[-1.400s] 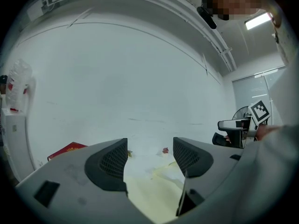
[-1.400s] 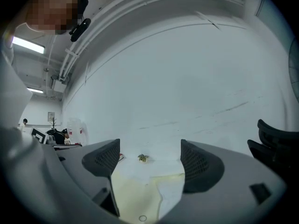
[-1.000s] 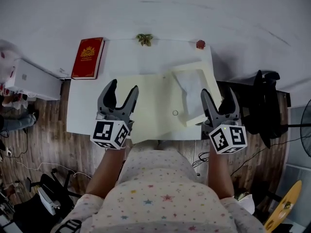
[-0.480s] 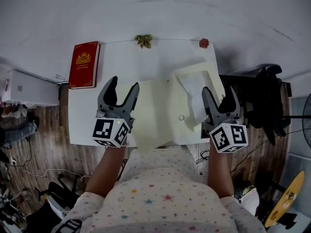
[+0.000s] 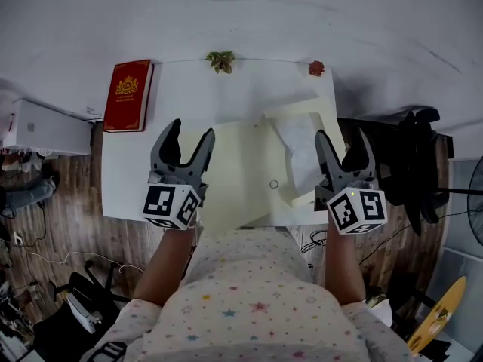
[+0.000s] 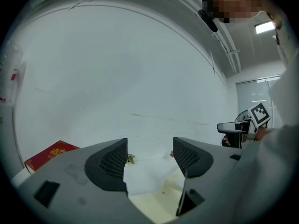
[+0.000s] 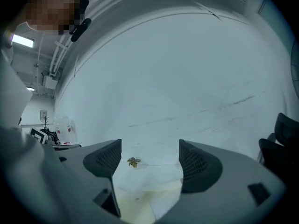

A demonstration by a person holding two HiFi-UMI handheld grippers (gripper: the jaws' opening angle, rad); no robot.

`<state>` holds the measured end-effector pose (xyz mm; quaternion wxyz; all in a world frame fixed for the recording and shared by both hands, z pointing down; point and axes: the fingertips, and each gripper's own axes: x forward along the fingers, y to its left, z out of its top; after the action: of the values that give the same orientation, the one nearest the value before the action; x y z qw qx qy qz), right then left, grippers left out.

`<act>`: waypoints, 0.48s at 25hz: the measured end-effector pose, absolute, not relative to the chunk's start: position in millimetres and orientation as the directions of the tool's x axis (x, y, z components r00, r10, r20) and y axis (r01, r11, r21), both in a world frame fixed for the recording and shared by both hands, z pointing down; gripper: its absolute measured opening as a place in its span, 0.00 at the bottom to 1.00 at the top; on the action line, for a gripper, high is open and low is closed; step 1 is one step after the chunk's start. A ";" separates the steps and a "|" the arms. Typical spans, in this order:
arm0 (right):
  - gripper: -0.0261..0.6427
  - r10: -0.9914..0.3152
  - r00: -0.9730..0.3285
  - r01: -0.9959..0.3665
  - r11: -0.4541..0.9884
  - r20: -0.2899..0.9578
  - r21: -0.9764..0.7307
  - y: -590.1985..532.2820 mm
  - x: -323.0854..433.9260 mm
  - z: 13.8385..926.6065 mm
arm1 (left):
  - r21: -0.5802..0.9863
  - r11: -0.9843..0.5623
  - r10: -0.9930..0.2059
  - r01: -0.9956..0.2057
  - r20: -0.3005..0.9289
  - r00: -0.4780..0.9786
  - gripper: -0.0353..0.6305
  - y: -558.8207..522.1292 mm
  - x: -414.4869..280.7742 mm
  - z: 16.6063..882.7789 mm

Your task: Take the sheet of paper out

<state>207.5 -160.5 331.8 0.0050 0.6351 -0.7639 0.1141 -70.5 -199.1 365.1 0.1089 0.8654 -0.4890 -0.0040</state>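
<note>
On the head view: a cream folder (image 5: 234,168) lay flat on a white counter (image 5: 128,173), its flap thrown open at the right end. The sheet of paper (image 5: 296,143), white, lay in that open end, partly uncovered. The right hand-held gripper (image 5: 343,143) hovered just beside the sheet, jaws wide, nothing held. The left hand-held gripper (image 5: 185,138) hovered over the folder's left part, jaws equally wide and empty.

Step judged: approach, no grasp made yet. To do it well, the left jaws would best press or pinch the folder's body so it cannot slide. The right jaws would close on the sheet's exposed edge alone, clear of the flap, and draw it out flat along the opening to avoid creasing.

Other items on the counter:
- A red book (image 5: 128,95) at the far left corner.
- A leafy ornament (image 5: 221,60) at the far edge.
- A small red ornament (image 5: 315,68) at the far right corner.

The surroundings were a plain pale wall behind, a wooden floor (image 5: 68,217) and a black chair (image 5: 413,164) to the right.

Left gripper view: jaws stood wide apart with nothing between them. Past them lay the white sheet and the cream folder, low in the gap. The red book sat at lower left and the chair at far right.

Right gripper view: jaws stood wide apart, also empty. The leafy ornament showed far off between them. The folder and a corner of the sheet lay below, short of the fingertips.
</note>
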 end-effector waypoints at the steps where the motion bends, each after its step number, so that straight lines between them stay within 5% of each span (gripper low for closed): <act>1: 0.58 -0.969 -0.195 -0.971 0.168 0.155 -0.168 -160.6 208.6 332.9 | 0.192 -0.498 -0.848 -0.846 0.098 0.521 0.47 -198.2 -68.2 364.6; 12: 0.53 -0.949 -0.212 -0.970 0.176 0.231 -0.168 -167.6 209.9 376.9 | 0.194 -0.494 -0.848 -0.847 0.107 0.519 0.47 -201.9 -59.7 379.0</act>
<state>209.9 -167.6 376.9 0.0366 0.6266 -0.7658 0.1398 -59.7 -201.9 379.0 0.1117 0.8644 -0.4902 -0.0012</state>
